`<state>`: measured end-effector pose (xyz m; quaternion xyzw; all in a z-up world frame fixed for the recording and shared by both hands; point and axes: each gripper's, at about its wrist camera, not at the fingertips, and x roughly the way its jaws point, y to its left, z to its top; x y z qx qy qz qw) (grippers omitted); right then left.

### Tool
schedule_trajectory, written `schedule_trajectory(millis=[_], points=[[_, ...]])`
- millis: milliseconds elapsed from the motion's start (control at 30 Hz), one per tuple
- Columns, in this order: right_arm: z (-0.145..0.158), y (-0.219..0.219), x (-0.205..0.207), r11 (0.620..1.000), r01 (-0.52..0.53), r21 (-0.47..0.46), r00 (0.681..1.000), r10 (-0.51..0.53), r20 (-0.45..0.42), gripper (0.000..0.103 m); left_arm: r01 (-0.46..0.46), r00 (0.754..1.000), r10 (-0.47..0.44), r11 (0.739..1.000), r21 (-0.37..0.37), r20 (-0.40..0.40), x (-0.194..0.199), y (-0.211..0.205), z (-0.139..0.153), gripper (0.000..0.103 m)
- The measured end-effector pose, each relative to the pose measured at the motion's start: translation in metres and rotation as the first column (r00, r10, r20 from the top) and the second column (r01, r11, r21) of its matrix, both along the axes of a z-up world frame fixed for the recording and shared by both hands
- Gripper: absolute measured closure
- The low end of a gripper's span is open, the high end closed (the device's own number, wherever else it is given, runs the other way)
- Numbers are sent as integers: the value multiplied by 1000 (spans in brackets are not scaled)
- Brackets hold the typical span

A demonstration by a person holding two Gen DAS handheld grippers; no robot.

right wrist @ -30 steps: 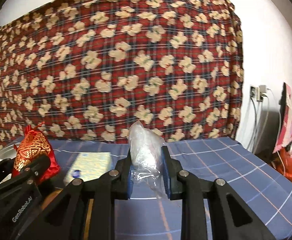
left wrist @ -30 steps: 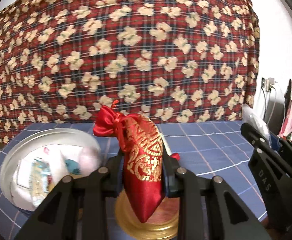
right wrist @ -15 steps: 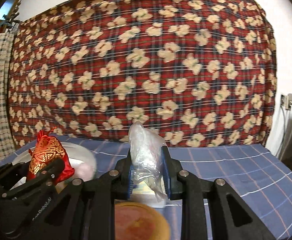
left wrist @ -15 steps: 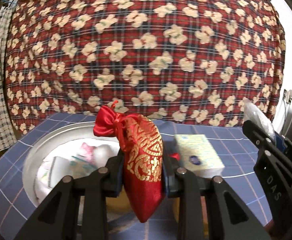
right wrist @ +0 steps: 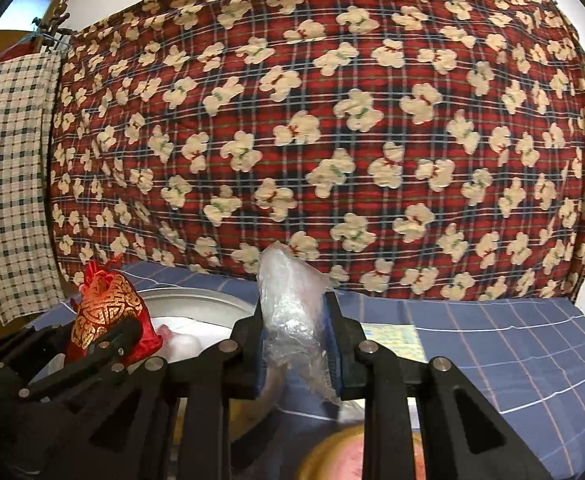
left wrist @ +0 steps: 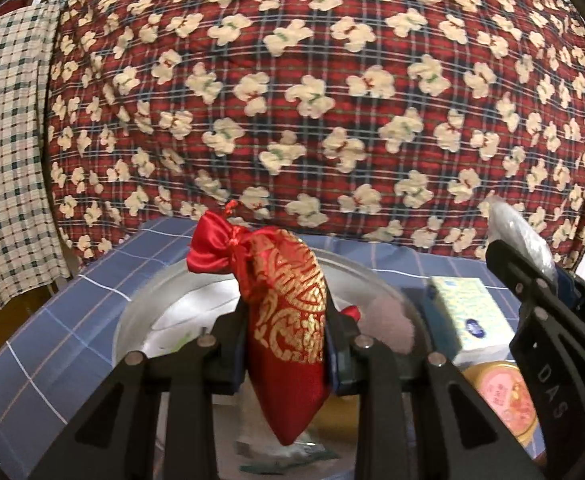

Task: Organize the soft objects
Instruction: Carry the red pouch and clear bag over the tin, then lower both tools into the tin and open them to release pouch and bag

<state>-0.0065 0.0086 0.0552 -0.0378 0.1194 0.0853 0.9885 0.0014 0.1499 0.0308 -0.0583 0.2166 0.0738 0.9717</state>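
My left gripper (left wrist: 286,344) is shut on a red satin pouch with gold embroidery (left wrist: 286,320) and holds it above a round metal tray (left wrist: 140,312) that has white and pink soft items in it. The pouch also shows in the right wrist view (right wrist: 106,316), at the left. My right gripper (right wrist: 296,344) is shut on a crumpled clear plastic bag (right wrist: 288,312), held above the blue checked tablecloth (right wrist: 512,344). The right gripper shows in the left wrist view (left wrist: 532,292), at the right, with the bag (left wrist: 516,228) on top.
A pale tissue pack (left wrist: 464,312) lies right of the tray. A round gold-rimmed tin with a pink lid (left wrist: 504,396) sits close below the grippers. A red plaid quilt (left wrist: 312,100) hangs behind the table, a checked cloth (left wrist: 8,152) at the left.
Both grippers have swung left with their loads. The red pouch went from above the gold tin to above the metal tray. The tissue pack and tin now lie to the right.
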Motion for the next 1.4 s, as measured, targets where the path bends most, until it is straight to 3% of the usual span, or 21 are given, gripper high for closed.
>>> schedule_trajectory(millis=[333,767,1400], points=[[3,39,19,999,-47,-18,999,46,-24,77,-60,998,60,998,7,-27,10,37,-4,74],[-3,80,51,996,-40,-79,996,33,-87,77,-108,992,108,994,8,-65,29,71,-15,74],[-15,104,85,991,-47,-127,981,22,-191,77,-102,988,103,995,10,-112,48,90,-24,74]])
